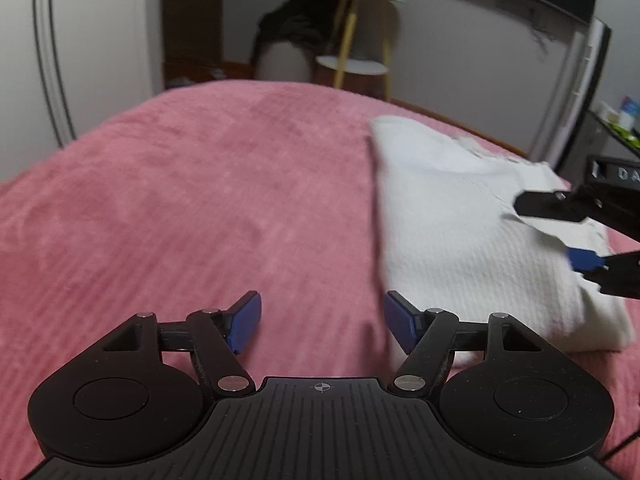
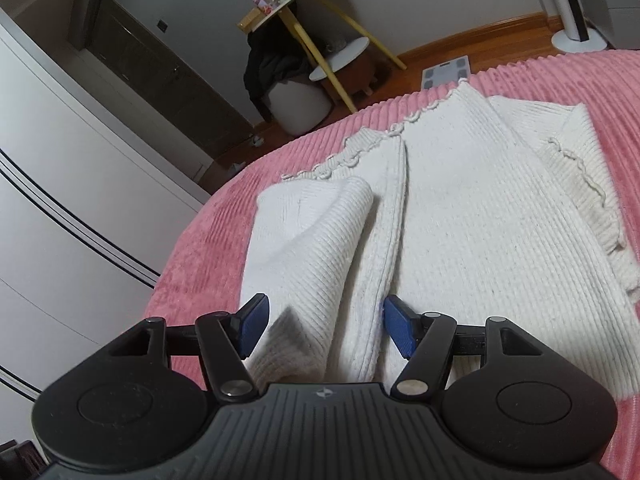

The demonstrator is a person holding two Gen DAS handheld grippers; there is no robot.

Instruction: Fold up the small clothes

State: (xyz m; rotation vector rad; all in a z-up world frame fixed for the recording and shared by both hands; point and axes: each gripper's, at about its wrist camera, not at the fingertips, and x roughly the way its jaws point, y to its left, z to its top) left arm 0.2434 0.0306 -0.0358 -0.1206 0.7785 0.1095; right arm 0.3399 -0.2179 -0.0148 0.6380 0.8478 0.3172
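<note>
Left claw gapes over bare pink bedspread, gripping nothing. Right claw spread too, a fold of the white knit sweater between its pads, unpinched. Sweater lies on the bedspread; beyond it, yellow-legged side table with cans, lettering unreadable.

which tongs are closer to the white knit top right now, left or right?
Right. The right tongs hang open directly over the white knit top, a folded ridge between the pads. The left tongs are open over bare pink bedspread, beside the top's edge.
</note>
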